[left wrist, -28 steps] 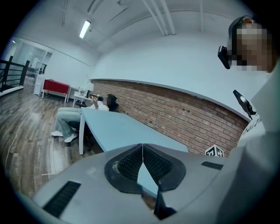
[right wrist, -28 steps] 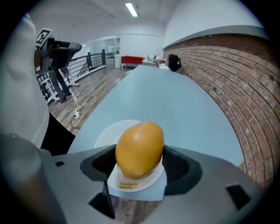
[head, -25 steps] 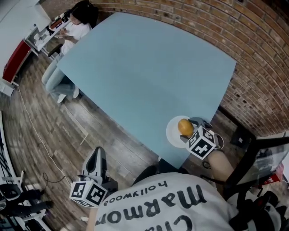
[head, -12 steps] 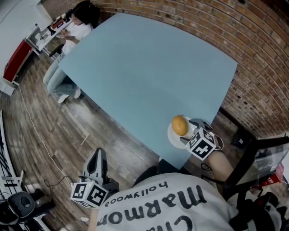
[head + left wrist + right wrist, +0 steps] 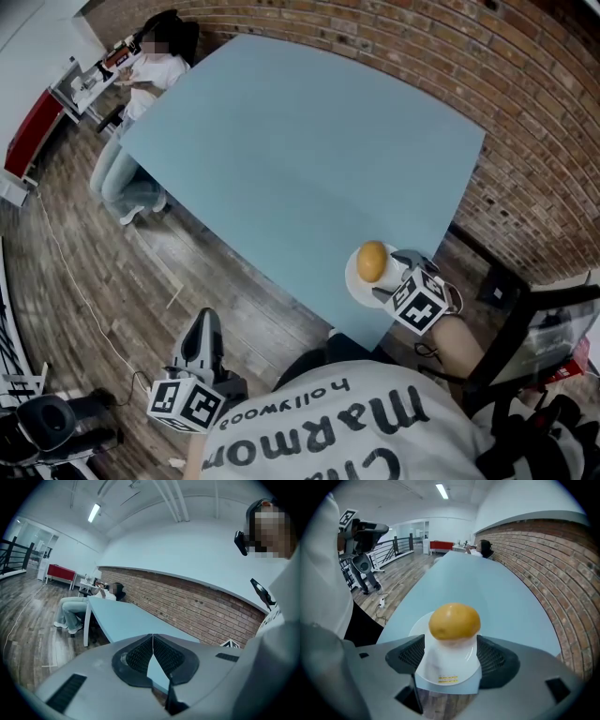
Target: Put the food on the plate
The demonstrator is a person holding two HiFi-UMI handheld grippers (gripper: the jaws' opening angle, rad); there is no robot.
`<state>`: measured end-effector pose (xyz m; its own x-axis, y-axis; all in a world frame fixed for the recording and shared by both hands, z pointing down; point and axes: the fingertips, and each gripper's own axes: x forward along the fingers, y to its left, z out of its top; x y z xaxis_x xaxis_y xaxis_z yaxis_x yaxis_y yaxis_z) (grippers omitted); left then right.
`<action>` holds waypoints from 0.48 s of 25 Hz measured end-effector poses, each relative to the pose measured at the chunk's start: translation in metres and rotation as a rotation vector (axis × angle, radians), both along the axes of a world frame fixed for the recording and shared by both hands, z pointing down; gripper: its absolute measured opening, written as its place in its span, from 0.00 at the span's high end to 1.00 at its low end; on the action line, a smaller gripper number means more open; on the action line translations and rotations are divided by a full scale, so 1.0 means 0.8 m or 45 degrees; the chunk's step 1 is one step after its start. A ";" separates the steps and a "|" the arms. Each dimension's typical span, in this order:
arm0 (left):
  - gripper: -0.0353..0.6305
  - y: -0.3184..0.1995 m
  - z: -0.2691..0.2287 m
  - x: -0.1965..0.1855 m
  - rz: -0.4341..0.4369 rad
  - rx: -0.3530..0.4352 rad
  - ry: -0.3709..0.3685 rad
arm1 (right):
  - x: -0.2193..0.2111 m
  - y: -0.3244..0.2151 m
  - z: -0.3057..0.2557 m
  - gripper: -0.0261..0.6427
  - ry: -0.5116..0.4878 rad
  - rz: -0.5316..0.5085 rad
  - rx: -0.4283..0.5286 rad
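A round yellow food item (image 5: pixel 372 261) (image 5: pixel 454 620) sits between the tips of my right gripper (image 5: pixel 381 274) (image 5: pixel 451 637), whose jaws stand wide and shut on it. It hangs just over the white plate (image 5: pixel 354 283) (image 5: pixel 449 667), which lies on the near corner of the light blue table (image 5: pixel 300 141). Whether the food touches the plate I cannot tell. My left gripper (image 5: pixel 200 339) (image 5: pixel 152 648) is shut and empty, held low beside the person's body over the wooden floor, away from the table.
A brick wall (image 5: pixel 525 112) runs along the table's far and right sides. A seated person (image 5: pixel 141 84) is at the far left corner. Black stands and cables (image 5: pixel 47 422) occupy the floor at lower left, and a dark frame (image 5: pixel 525 319) stands at right.
The food and my right gripper have shifted a little toward the plate's far-left side. My left gripper has stayed where it was.
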<state>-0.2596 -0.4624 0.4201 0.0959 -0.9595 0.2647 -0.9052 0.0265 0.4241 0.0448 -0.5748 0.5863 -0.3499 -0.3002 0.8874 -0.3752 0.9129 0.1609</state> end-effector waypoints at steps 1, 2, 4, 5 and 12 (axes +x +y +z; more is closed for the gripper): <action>0.93 0.000 -0.001 0.001 0.005 0.004 0.001 | 0.000 0.001 -0.004 0.46 -0.010 0.009 0.003; 0.93 0.000 -0.002 0.001 0.011 0.009 0.002 | 0.000 0.002 -0.010 0.46 -0.030 0.019 0.008; 0.93 0.001 -0.004 0.003 0.025 0.019 0.004 | -0.006 0.003 -0.034 0.46 -0.125 0.048 0.030; 0.93 0.001 -0.005 0.004 0.035 0.025 0.006 | -0.012 0.003 -0.053 0.46 -0.210 0.068 0.046; 0.93 0.000 -0.028 0.025 0.142 0.108 0.012 | -0.043 0.020 -0.204 0.51 -0.783 0.158 0.183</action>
